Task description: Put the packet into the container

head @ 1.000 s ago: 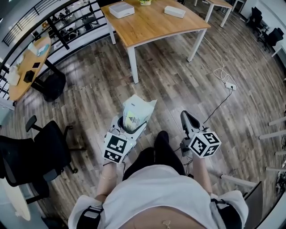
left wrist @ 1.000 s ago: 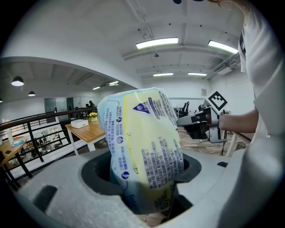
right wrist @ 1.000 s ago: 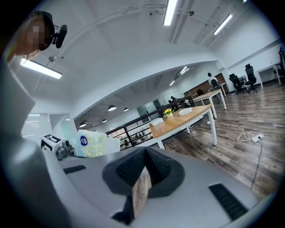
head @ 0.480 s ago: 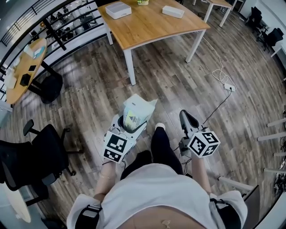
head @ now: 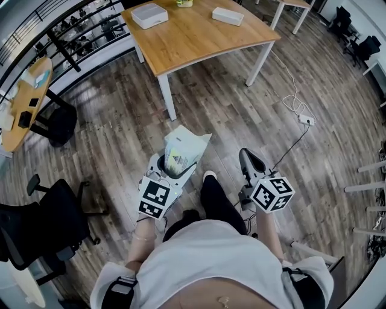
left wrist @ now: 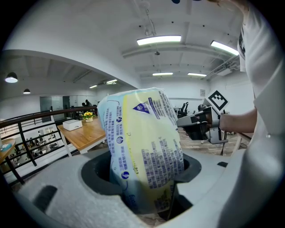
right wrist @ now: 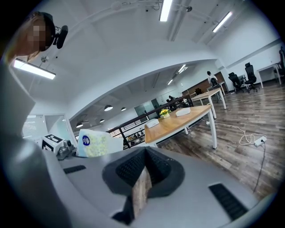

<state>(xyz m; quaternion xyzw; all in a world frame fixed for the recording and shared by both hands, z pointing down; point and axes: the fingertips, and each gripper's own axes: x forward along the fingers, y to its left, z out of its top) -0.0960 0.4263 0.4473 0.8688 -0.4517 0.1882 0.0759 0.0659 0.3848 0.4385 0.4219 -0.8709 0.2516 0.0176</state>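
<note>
Item: soft pale-yellow and blue plastic packet, upright. Its lower end is clamped between the fingers of the left gripper, which stand fairly wide on it, above the wood-plank floor.
Print: dense blue lines and round blue emblems (too small to read); bottom edge hidden.
Right gripper: fingers together, empty.
Wooden worktop, well apart, carries two white boxes; far edge cut off.

Wears a white short-sleeved T-shirt, dark trousers, a white shoe and black shoulder straps. On left gripper and right gripper alike: pale grey moulded shells, dark ribbed pads, cubes bearing black-and-white square markers.
</note>
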